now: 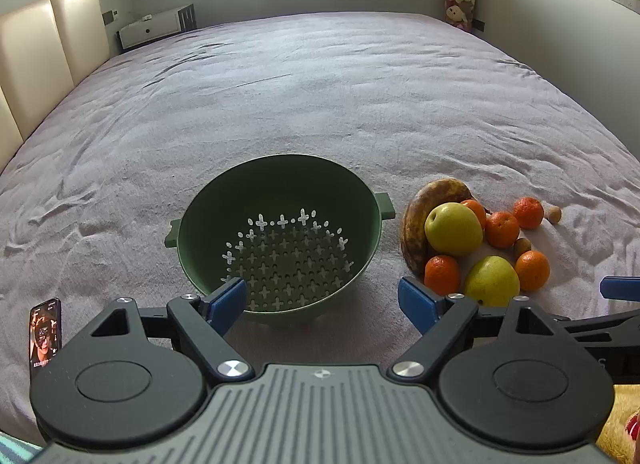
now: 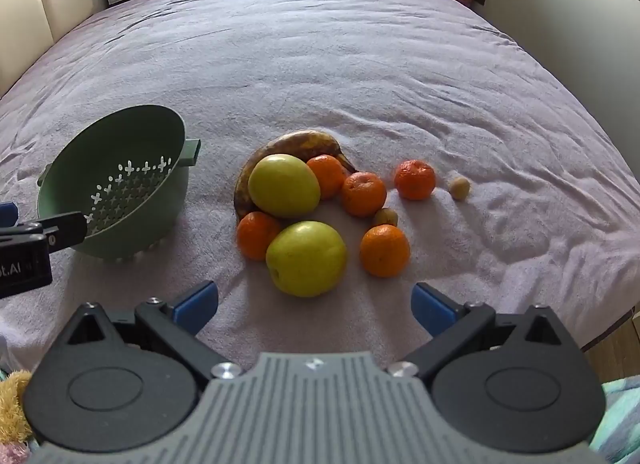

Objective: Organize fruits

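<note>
— Fruit lies in a loose heap on the lilac bedspread: two yellow-green apples, the near apple and the far apple, five bright tangerines and a brown-blotched banana curling behind them.

— And the colander?

— Green colander, cross-shaped holes, nothing in it, well left of the heap, tipped a little toward the cameras.

— Grippers?

— Left gripper spread wide, holding nothing, just short of the colander's rim. Right gripper equally wide and bare, just short of the near apple. Two small tan fruits sit at the heap's right edge.
</note>
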